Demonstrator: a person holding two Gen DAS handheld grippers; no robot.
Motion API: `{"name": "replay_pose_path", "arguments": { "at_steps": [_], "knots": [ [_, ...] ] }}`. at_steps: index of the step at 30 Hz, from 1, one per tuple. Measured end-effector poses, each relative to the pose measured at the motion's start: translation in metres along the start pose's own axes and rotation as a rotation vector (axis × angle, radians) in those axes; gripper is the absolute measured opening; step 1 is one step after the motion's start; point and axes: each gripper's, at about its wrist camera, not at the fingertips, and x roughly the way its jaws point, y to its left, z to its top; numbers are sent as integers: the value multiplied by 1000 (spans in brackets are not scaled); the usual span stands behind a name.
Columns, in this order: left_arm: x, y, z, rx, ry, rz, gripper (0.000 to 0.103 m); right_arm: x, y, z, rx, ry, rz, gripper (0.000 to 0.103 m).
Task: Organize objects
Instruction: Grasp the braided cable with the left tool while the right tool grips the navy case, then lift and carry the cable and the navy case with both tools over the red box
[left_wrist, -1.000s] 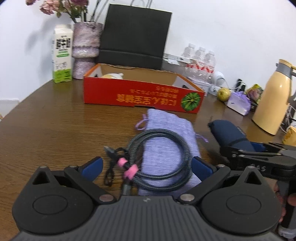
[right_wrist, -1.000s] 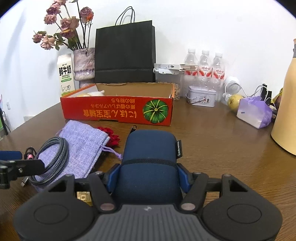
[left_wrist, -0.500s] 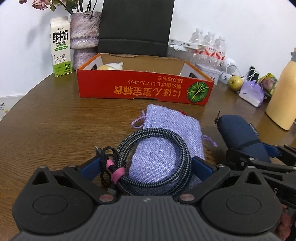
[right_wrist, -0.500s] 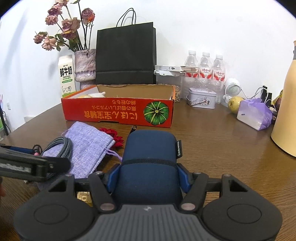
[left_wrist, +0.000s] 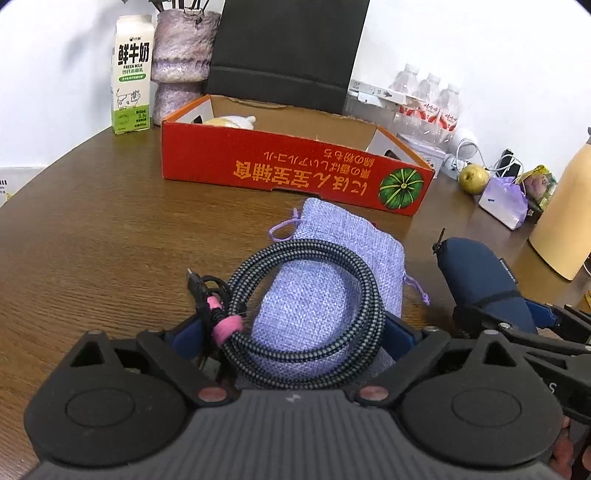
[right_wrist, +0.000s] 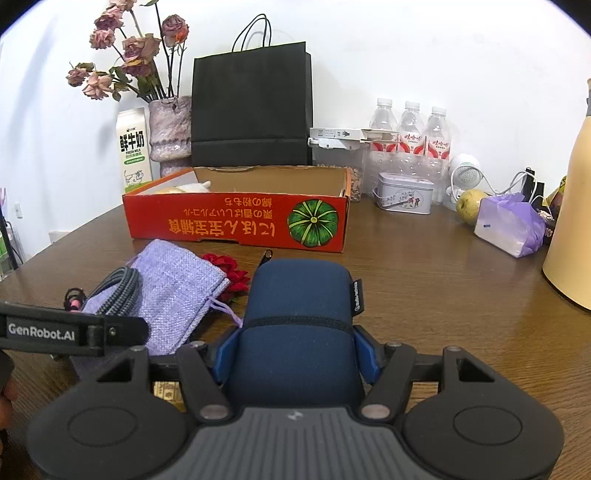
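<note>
Two grippers work low over the wooden table (right_wrist: 424, 295). Left gripper (left_wrist: 295, 332) straddles a coiled braided cable (left_wrist: 306, 317) lying on a lilac drawstring pouch (left_wrist: 332, 236); its jaws have just been closing, w/ the coil btwn the blue pads (left_wrist: 400, 332), but whether they press it yet can't be told. Right gripper (right_wrist: 295, 354) is clamped on a navy zip case (right_wrist: 299, 295), pads at both flanks near its rear end. Red cardboard box (right_wrist: 236, 218) sits just beyond, red fabric flower (right_wrist: 229, 273) btwn pouch and case.
</note>
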Motion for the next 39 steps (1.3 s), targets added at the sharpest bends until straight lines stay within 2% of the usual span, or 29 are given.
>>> {"name": "replay_pose_path", "arguments": {
  "at_steps": [18, 27, 39],
  "knots": [
    [-30, 2, -5, 57, -142, 57, 95, -1, -2, 1, 7, -7, 5, 63],
    [-40, 10, -7, 43, -165, 65, 95, -7, 0, 1, 4, -46, 1, 63],
    [-58, 5, -1, 63, -214, 62, 95, -23, 13, 6, -5, -109, 38, 63]
  ]
}}
